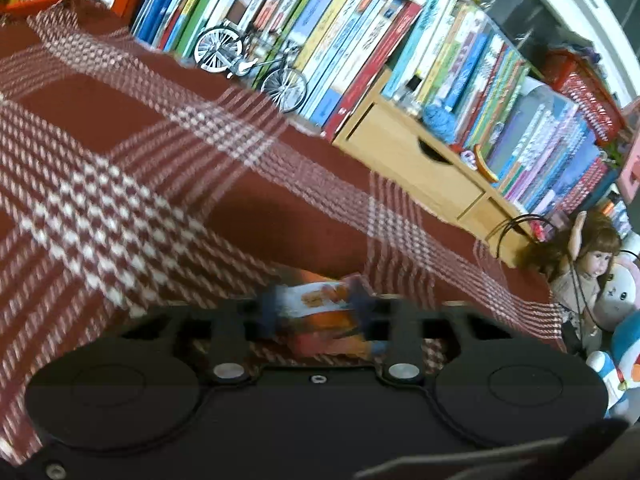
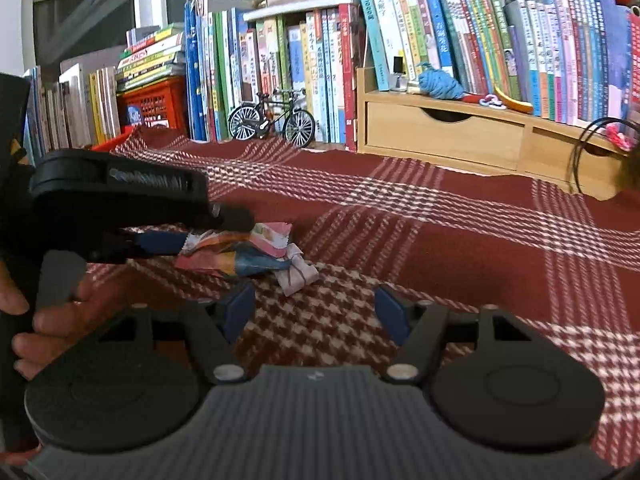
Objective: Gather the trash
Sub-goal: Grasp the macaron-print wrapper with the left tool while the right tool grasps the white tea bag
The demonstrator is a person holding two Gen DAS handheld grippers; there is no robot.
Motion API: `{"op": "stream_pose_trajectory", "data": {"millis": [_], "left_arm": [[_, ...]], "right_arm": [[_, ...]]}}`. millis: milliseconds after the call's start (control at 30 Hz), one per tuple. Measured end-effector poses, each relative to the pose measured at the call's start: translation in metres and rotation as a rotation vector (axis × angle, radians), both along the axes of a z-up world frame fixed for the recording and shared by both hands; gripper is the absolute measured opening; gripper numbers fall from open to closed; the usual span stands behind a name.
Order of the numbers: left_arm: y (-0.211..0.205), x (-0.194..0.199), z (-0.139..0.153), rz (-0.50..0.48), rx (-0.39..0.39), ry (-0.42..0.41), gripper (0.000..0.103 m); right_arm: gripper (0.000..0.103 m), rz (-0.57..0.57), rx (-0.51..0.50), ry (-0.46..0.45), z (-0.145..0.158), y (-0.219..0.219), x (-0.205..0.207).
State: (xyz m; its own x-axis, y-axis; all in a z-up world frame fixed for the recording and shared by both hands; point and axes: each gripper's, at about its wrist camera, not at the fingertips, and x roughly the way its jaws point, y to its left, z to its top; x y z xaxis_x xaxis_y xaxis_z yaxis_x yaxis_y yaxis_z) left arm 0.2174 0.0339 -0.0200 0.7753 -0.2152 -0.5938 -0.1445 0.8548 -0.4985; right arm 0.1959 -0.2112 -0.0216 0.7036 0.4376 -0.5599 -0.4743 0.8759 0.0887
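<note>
Left gripper [image 2: 200, 236] pinches the crumpled wrapper [image 2: 248, 252] lying on the plaid cloth [image 2: 440, 240] before the toy bicycle [image 2: 272, 120]; right gripper [image 2: 316, 312] gapes empty; the thin pinch may slip or snag cloth

I am in a home, likely a child's room. My table wears a red checked tablecloth [image 2: 440, 240]. Along its far edge stand rows of children's books [image 2: 460, 28], a model bicycle [image 2: 272, 120] and a wooden drawer organiser [image 2: 444, 128]; a doll [image 1: 592, 264] and plush toys [image 1: 620, 344] sit far right.
</note>
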Motion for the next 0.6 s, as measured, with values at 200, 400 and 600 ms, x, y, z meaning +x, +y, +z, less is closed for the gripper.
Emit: {"op": "stream_pose_trajectory", "data": {"millis": [200,400,600], "left_arm": [[-0.002,-0.021,0.02,-0.006,0.068,-0.105,0.009],[0.008,-0.031,0.031,0.017,0.1,-0.143,0.006],[0.016,-0.041,0.031,0.019,0.128,-0.152,0.005]], "right_arm": [[0.078,0.029,-0.019,-0.01,-0.001,0.011,0.011],[0.078,0.062,-0.05,-0.018,-0.002,0.023,0.018],[0.03,0.089,-0.106,0.005,-0.007,0.036,0.021]]}}
